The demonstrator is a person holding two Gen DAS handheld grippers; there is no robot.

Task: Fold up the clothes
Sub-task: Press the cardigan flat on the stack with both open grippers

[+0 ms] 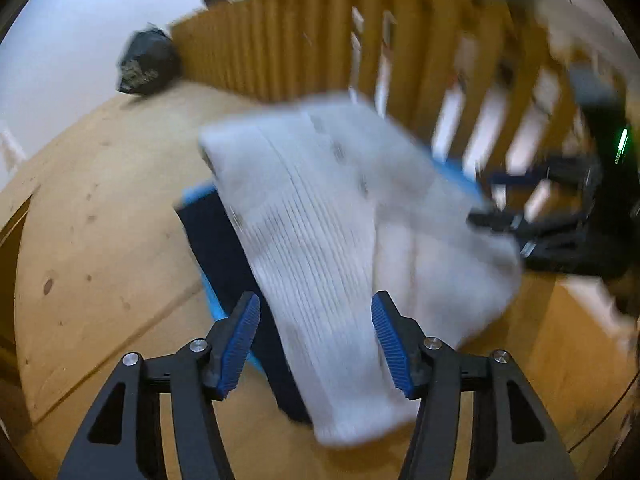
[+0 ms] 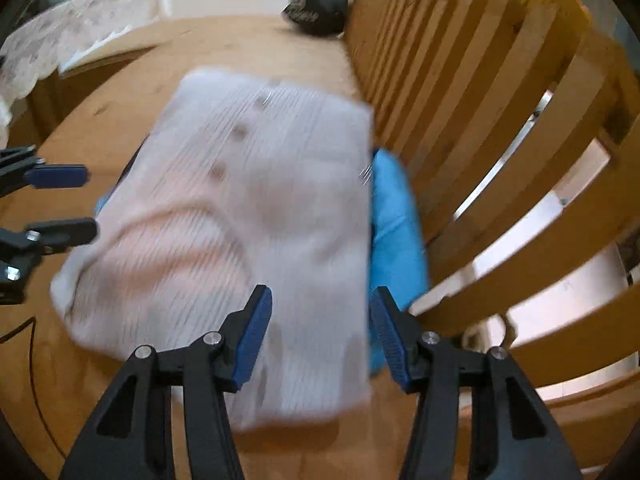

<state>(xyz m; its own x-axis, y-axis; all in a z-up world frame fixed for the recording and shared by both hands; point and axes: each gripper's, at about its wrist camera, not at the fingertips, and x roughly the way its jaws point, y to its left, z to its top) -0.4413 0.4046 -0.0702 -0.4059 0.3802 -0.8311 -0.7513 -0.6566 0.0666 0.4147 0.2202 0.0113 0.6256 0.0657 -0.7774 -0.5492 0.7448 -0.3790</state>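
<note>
A folded white ribbed garment with buttons [image 1: 332,232] [image 2: 248,208] lies on top of a blue garment [image 2: 394,224] [image 1: 452,168] and a dark navy one [image 1: 232,264] on the wooden surface. My left gripper [image 1: 316,340] is open above its near end, jaws empty. My right gripper [image 2: 320,332] is open over the white garment's right edge, next to the blue cloth. The left gripper also shows at the left edge of the right wrist view [image 2: 60,204], open. The right gripper shows blurred in the left wrist view [image 1: 532,200].
A wooden slatted railing [image 2: 480,120] [image 1: 320,40] curves close behind and to the right of the stack. A black bag [image 1: 146,62] [image 2: 318,6] sits at its far end. A lace cloth [image 2: 68,40] lies at far left. Both views are motion-blurred.
</note>
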